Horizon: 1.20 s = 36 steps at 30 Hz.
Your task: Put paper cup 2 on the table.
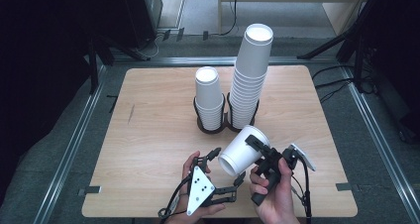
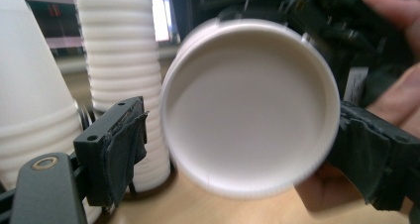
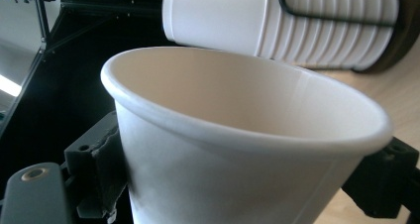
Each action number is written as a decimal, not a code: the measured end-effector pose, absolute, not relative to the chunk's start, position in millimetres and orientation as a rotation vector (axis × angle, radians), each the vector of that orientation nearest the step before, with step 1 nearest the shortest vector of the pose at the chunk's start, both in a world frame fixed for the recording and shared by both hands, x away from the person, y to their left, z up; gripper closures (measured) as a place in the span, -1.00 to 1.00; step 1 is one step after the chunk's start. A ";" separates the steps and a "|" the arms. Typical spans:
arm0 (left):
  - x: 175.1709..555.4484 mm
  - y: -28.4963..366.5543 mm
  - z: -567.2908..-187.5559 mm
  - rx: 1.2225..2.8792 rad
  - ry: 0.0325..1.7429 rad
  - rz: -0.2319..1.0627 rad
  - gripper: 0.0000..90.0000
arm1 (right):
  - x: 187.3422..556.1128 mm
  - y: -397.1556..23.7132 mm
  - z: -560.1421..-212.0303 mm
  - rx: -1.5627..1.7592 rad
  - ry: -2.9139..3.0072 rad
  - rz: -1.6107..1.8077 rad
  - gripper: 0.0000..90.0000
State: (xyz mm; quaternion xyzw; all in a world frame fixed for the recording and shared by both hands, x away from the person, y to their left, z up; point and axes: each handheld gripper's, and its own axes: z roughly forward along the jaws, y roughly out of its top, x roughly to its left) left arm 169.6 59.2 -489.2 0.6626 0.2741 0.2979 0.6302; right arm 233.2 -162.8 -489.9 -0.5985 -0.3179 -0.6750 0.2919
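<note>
A single white paper cup [image 1: 242,149] hangs tilted above the table's front, its base toward the left. My right gripper [image 1: 261,152] is shut on its wall near the rim; in the right gripper view the cup [image 3: 237,135] sits between the two black pads [image 3: 96,172]. My left gripper [image 1: 229,164] is open around the cup's base. In the left gripper view the round base [image 2: 250,105] lies between the jaws, with a slim gap at the left pad [image 2: 121,149].
Two stacks of white cups stand in black ring holders [image 1: 210,127] mid-table: a short stack [image 1: 208,97] and a tall one [image 1: 250,80]. The wooden table [image 1: 148,135] has bare room left and right. Metal rails and dark stands lie beyond its edges.
</note>
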 end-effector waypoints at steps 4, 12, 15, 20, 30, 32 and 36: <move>171.4 62.4 -486.7 1.524 0.657 0.627 -0.95 | 239.5 -178.5 -488.0 -1.658 -0.849 -1.893 -0.73; 178.1 69.3 -487.5 1.545 0.710 0.594 -0.97 | 249.7 -210.2 -482.5 -1.807 -0.937 -2.018 -0.71; 180.6 74.1 -487.2 1.546 0.722 0.595 -0.97 | 251.4 -216.4 -479.2 -1.845 -0.993 -2.047 -0.71; 185.2 81.6 -486.9 1.542 0.746 0.592 -0.97 | 253.0 -224.4 -470.7 -1.907 -1.119 -2.134 -0.70; 192.3 89.1 -489.8 1.550 0.789 0.591 -0.97 | 249.5 -223.9 -457.6 -1.985 -1.441 -2.308 -0.70; 193.8 90.5 -491.1 1.553 0.800 0.589 -0.97 | 249.6 -222.3 -456.3 -2.009 -1.547 -2.339 -0.71; 196.7 94.0 -492.2 1.554 0.816 0.587 -0.97 | 250.7 -221.2 -455.6 -2.013 -1.648 -2.381 -0.71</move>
